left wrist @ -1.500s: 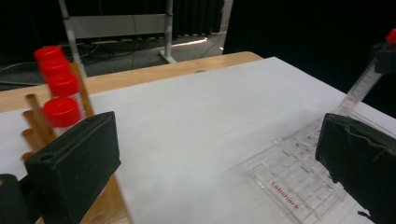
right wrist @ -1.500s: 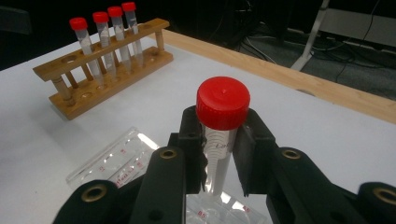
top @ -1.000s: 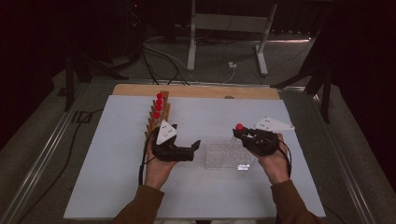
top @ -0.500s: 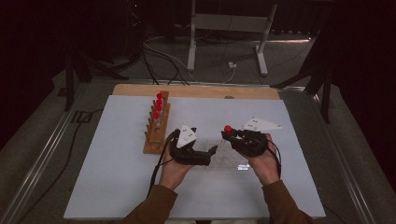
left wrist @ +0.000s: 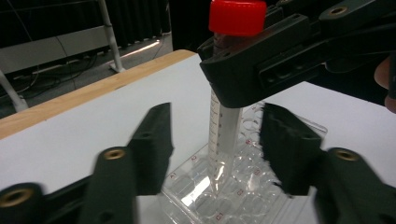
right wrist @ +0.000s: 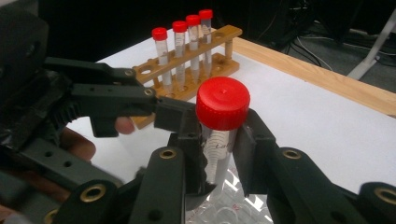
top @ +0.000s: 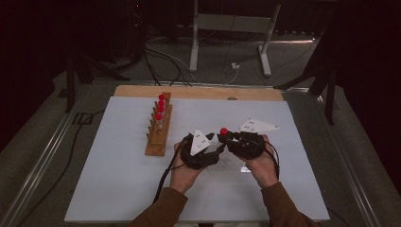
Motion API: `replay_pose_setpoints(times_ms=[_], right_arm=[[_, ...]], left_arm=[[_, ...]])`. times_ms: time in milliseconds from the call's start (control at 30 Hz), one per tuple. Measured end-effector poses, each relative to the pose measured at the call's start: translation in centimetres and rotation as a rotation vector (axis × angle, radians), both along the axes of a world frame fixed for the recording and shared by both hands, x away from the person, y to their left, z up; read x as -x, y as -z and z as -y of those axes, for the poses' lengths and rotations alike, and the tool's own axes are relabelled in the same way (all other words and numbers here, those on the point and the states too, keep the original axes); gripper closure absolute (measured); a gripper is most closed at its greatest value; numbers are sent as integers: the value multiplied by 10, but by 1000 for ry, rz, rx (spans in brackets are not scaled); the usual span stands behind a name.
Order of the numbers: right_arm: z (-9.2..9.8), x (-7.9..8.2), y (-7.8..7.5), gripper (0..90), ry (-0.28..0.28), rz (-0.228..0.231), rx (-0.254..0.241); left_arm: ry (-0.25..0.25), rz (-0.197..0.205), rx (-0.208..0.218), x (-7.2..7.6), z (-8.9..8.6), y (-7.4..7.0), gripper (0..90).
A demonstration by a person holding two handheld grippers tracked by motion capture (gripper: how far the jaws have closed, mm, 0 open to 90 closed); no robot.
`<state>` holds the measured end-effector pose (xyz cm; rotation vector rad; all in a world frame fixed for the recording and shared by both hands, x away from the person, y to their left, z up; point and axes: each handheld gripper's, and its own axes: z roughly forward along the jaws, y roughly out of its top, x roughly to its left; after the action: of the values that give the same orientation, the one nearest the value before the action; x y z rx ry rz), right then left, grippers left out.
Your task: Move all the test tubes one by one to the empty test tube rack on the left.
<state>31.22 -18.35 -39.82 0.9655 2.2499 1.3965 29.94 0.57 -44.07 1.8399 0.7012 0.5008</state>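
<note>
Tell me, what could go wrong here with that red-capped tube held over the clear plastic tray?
The right gripper pinches the tube just under its red cap; the long body could swing or slip. The left gripper, whose jaws have just been closing with the tube between them, might knock it askew. The tip hangs over the well plate and could jab it.

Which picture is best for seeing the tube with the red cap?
The left gripper view: the tube shows from cap to tip above the well plate. The right gripper view shows mainly its cap; the high view shows a red dot.
</note>
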Motion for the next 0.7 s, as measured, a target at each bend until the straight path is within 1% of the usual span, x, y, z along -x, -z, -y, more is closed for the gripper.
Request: replay_pose_setpoints(times_ms=[233, 333, 500, 567, 667, 700], right_arm=[[-1, 0, 0, 739, -13, -14, -14], [0, -1, 0, 739, -13, -17, -14], [0, -2, 0, 727, -13, -17, -10], [1, -1, -1, 646, -12, -12, -16], [4, -2, -3, 477, -1, -4, -28], [6, -2, -3, 433, 2, -8, -37]], left_arm=[[20, -10, 13, -1, 1, 1, 707], [24, -9, 10, -1, 2, 2, 751], [23, -12, 14, -2, 2, 3, 758], [19, -15, 12, -3, 1, 3, 759], [2, -22, 9, -5, -1, 3, 759], [-3, -25, 12, -6, -2, 3, 759]])
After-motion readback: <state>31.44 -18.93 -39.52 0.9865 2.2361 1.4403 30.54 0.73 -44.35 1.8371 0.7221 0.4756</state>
